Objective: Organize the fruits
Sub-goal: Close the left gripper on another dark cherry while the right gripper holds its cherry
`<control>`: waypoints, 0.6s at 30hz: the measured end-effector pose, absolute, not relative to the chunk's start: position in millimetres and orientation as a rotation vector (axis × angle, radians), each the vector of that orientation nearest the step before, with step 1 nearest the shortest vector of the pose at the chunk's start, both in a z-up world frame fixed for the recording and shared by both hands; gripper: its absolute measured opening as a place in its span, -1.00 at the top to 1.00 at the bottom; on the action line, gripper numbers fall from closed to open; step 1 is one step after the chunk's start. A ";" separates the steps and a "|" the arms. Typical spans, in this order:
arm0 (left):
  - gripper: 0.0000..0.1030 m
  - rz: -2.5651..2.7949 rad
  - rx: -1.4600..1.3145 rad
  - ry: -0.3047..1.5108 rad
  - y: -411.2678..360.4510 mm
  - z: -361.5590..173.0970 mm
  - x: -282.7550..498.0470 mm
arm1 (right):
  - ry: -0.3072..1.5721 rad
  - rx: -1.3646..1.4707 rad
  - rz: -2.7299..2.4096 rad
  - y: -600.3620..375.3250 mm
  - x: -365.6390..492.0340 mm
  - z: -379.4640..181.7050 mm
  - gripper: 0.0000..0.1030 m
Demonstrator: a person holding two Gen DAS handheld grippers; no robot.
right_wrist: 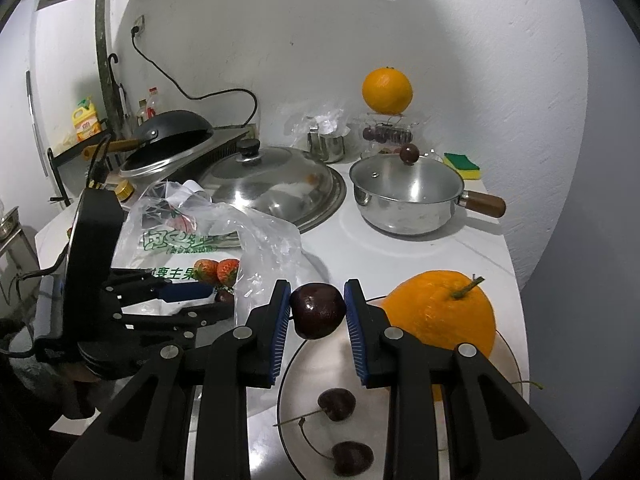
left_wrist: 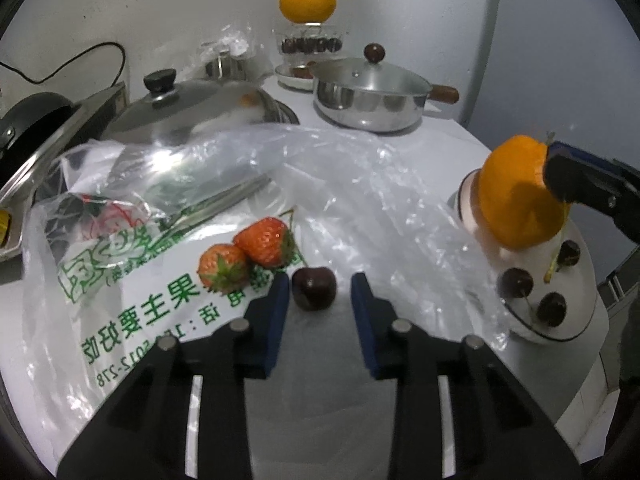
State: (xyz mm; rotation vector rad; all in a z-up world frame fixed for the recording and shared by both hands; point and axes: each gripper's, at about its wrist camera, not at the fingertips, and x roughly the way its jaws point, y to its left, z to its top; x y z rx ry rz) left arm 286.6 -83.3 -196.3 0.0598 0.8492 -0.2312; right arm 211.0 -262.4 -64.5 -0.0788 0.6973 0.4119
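Note:
A dark cherry (left_wrist: 314, 288) lies on the printed plastic bag (left_wrist: 132, 292) between the pads of my left gripper (left_wrist: 320, 285). It touches the left pad, and a small gap shows at the right pad, so the gripper is open. Two strawberries (left_wrist: 248, 256) lie just beyond it. My right gripper (right_wrist: 318, 305) is shut on another cherry (right_wrist: 318, 312), held above the white plate (right_wrist: 312, 364). The plate holds a large orange (right_wrist: 440, 312) and loose cherries (right_wrist: 337, 404). The left gripper (right_wrist: 218, 300) shows low on the bag beside the strawberries (right_wrist: 218, 270).
Crumpled clear plastic (left_wrist: 360, 184) spreads between bag and plate (left_wrist: 560, 336). Behind stand a large domed lid (right_wrist: 272, 180), a lidded steel saucepan (right_wrist: 404, 200) with a wooden handle, an orange on a glass stand (right_wrist: 387, 90), a sponge (right_wrist: 462, 165) and a black wok (right_wrist: 172, 136). The counter's edge runs along the right.

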 end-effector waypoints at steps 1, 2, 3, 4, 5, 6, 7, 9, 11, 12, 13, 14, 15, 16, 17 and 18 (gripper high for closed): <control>0.36 -0.231 0.062 0.845 -83.2 -195.0 285.0 | 0.695 -0.080 0.410 -263.0 209.3 -63.8 0.43; 0.36 -0.230 0.062 0.843 -83.1 -194.9 284.1 | 0.692 -0.080 0.407 -264.2 207.8 -62.7 0.43; 0.36 -0.230 0.062 0.844 -82.8 -195.5 283.5 | 0.690 -0.079 0.405 -265.2 205.3 -62.2 0.43; 0.36 -0.233 0.059 0.847 -82.4 -196.7 283.7 | 0.689 -0.079 0.404 -265.6 203.9 -61.6 0.43; 0.36 -0.234 0.056 0.852 -82.6 -197.3 284.8 | 0.687 -0.080 0.403 -266.3 201.5 -60.9 0.43; 0.36 -0.230 0.050 0.856 -81.9 -198.8 286.2 | 0.687 -0.081 0.403 -266.9 200.4 -60.5 0.42; 0.33 -0.227 0.049 0.862 -81.6 -200.2 288.0 | 0.687 -0.081 0.403 -267.3 199.3 -60.5 0.42; 0.33 -0.224 0.057 0.867 -82.2 -203.1 290.7 | 0.689 -0.081 0.401 -268.4 198.3 -61.2 0.42; 0.33 -0.219 0.071 0.880 -84.0 -207.4 295.0 | 0.693 -0.078 0.397 -269.8 199.2 -62.8 0.42; 0.33 -0.221 0.072 0.885 -84.7 -209.2 296.8 | 0.697 -0.076 0.394 -270.9 200.0 -64.2 0.42; 0.33 -0.222 0.072 0.887 -85.2 -210.4 297.9 | 0.698 -0.075 0.392 -271.8 200.7 -65.0 0.42; 0.33 -0.222 0.072 0.888 -85.5 -211.5 299.3 | 0.700 -0.074 0.390 -272.6 201.6 -65.8 0.42; 0.33 -0.219 0.072 0.888 -85.8 -212.8 300.8 | 0.702 -0.073 0.388 -273.5 202.5 -66.9 0.42; 0.33 -0.219 0.072 0.888 -86.0 -213.9 301.7 | 0.703 -0.071 0.386 -274.8 203.2 -67.5 0.42; 0.33 -0.215 0.076 0.888 -86.4 -215.4 303.3 | 0.703 -0.070 0.385 -275.7 204.0 -67.8 0.42; 0.36 -0.213 0.079 0.888 -86.4 -216.1 303.9 | 0.703 -0.069 0.384 -276.4 203.7 -68.1 0.42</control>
